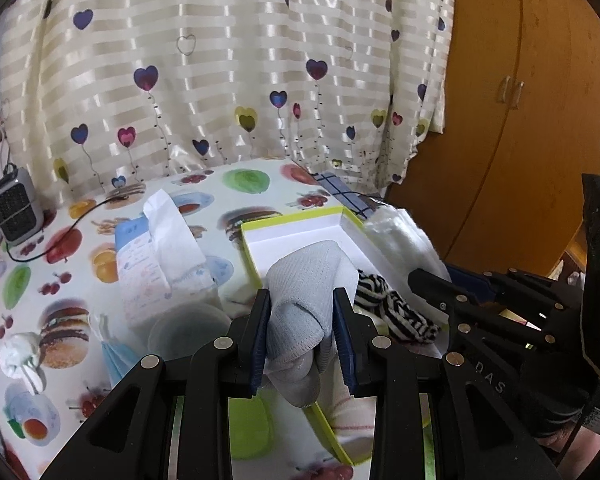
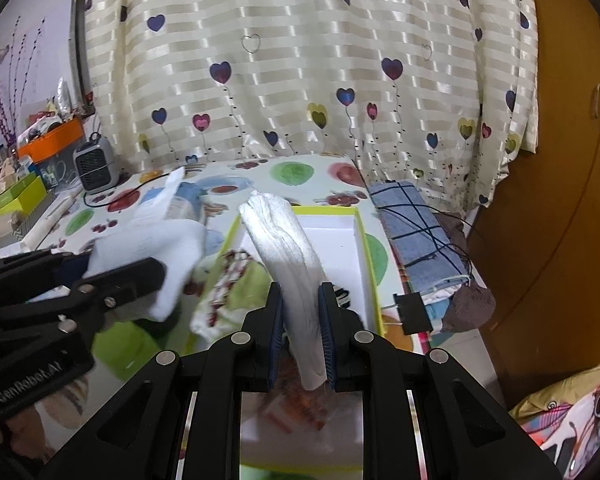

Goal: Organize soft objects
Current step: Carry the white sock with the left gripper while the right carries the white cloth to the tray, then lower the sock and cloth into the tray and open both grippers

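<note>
Fruit-print table point(image 1: 236, 204): left gripper point(image 1: 302, 320) clamps grey sock point(image 1: 300, 284); right gripper point(image 2: 302, 332) clamps white cloth point(image 2: 288, 248), lengthwise away.

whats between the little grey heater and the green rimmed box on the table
A tissue pack with a tissue sticking up lies between the heater and the box, plainest in the left wrist view; the heater's black cord trails there too.

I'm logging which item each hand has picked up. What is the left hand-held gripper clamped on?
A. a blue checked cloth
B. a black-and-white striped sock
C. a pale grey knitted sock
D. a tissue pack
C: in the left wrist view the left hand-held gripper has its blue pads pressed on both sides of the pale grey knitted sock, above the lime-edged white cardboard box; the black-and-white striped sock lies loose beside it.
</note>
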`<action>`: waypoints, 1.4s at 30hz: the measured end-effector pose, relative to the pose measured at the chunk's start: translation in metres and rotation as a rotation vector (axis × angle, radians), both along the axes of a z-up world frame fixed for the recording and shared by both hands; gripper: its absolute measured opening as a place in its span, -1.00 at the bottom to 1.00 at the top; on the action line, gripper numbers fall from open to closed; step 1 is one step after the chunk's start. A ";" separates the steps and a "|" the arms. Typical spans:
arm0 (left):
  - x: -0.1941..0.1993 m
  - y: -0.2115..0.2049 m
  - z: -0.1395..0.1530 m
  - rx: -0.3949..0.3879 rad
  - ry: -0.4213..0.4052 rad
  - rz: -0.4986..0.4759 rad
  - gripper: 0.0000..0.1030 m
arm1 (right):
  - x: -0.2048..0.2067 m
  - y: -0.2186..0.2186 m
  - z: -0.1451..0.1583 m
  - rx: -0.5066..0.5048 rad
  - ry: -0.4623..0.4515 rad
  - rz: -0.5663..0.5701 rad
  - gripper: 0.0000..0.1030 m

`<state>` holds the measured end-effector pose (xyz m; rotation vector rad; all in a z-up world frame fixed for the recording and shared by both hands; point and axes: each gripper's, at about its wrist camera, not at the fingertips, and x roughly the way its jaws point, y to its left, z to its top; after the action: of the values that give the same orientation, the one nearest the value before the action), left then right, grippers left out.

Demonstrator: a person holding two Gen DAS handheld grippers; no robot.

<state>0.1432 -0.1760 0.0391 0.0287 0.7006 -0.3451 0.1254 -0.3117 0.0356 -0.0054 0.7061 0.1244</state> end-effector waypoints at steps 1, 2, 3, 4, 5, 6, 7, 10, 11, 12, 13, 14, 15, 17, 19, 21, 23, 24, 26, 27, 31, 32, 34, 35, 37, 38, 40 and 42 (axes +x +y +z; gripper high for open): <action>0.002 0.000 0.000 -0.001 0.001 0.002 -0.45 | 0.004 -0.001 -0.001 -0.003 0.002 -0.002 -0.65; 0.005 0.000 0.000 0.000 0.001 0.007 -0.45 | 0.007 -0.002 -0.002 -0.004 0.006 -0.002 -0.65; 0.007 0.000 0.000 0.002 0.000 0.010 -0.45 | 0.011 -0.003 -0.004 -0.004 0.011 -0.001 -0.65; 0.008 0.000 0.000 0.002 0.001 0.012 -0.45 | 0.015 -0.003 -0.005 -0.006 0.012 -0.001 -0.65; 0.010 -0.001 0.000 0.002 0.002 0.014 -0.45 | 0.020 -0.003 -0.007 -0.011 0.015 0.002 -0.65; 0.013 -0.001 0.000 0.004 0.003 0.016 -0.45 | 0.024 -0.002 -0.008 -0.013 0.020 0.004 -0.65; 0.015 -0.002 0.000 0.006 0.004 0.019 -0.45 | 0.030 -0.001 -0.010 -0.016 0.024 0.007 -0.65; 0.019 -0.003 0.001 0.008 0.004 0.024 -0.45 | 0.042 0.001 -0.016 -0.027 0.034 0.010 -0.65; 0.021 -0.004 0.000 0.010 0.002 0.026 -0.45 | 0.046 0.001 -0.017 -0.027 0.036 0.010 -0.65; 0.024 -0.004 0.000 0.011 0.002 0.029 -0.45 | 0.051 0.001 -0.018 -0.025 0.036 0.011 -0.65; 0.027 -0.005 0.000 0.012 0.004 0.031 -0.45 | 0.054 0.000 -0.019 -0.022 0.034 0.015 -0.63; 0.031 -0.006 -0.001 0.012 0.007 0.034 -0.45 | 0.059 0.000 -0.021 -0.019 0.042 0.023 -0.61; 0.034 -0.007 -0.001 0.013 0.008 0.035 -0.45 | 0.061 0.000 -0.022 -0.017 0.048 0.028 -0.61; 0.039 -0.009 -0.003 0.016 0.011 0.036 -0.45 | 0.062 0.000 -0.023 -0.013 0.044 0.031 -0.53; 0.045 -0.012 -0.005 0.015 0.019 0.036 -0.45 | 0.060 -0.002 -0.024 -0.012 0.032 0.029 -0.42; 0.050 -0.015 -0.007 0.015 0.025 0.036 -0.45 | 0.057 -0.006 -0.023 -0.010 0.024 0.017 -0.24; 0.055 -0.019 -0.009 0.016 0.031 0.031 -0.44 | 0.055 -0.011 -0.022 -0.003 0.022 0.003 -0.16; 0.056 -0.021 -0.009 0.017 0.034 0.029 -0.44 | 0.053 -0.014 -0.021 0.002 0.020 -0.005 -0.16; 0.060 -0.027 -0.012 0.027 0.036 0.024 -0.44 | 0.050 -0.018 -0.020 0.009 0.017 -0.019 -0.16; 0.062 -0.029 -0.013 0.030 0.040 0.022 -0.44 | 0.048 -0.021 -0.019 0.012 0.016 -0.024 -0.16; 0.070 -0.038 -0.018 0.046 0.052 0.018 -0.42 | 0.042 -0.027 -0.019 0.019 0.017 -0.040 -0.16; 0.073 -0.039 -0.020 0.048 0.061 0.017 -0.40 | 0.041 -0.028 -0.020 0.021 0.017 -0.044 -0.16; 0.077 -0.042 -0.022 0.054 0.071 0.021 -0.34 | 0.040 -0.030 -0.021 0.023 0.020 -0.050 -0.16; 0.078 -0.042 -0.023 0.050 0.074 0.023 -0.33 | 0.040 -0.031 -0.021 0.022 0.022 -0.054 -0.16; 0.080 -0.042 -0.022 0.042 0.076 0.021 -0.30 | 0.039 -0.033 -0.021 0.021 0.025 -0.058 -0.16; 0.080 -0.042 -0.022 0.041 0.076 0.020 -0.27 | 0.038 -0.033 -0.021 0.021 0.025 -0.058 -0.16; 0.080 -0.041 -0.021 0.035 0.081 0.020 -0.26 | 0.038 -0.033 -0.021 0.022 0.023 -0.058 -0.16; 0.079 -0.042 -0.020 0.033 0.079 0.022 -0.26 | 0.037 -0.034 -0.021 0.025 0.021 -0.059 -0.16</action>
<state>0.2226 -0.2179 0.0186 0.0385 0.7839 -0.3148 0.1619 -0.3453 0.0148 0.0406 0.7245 0.0769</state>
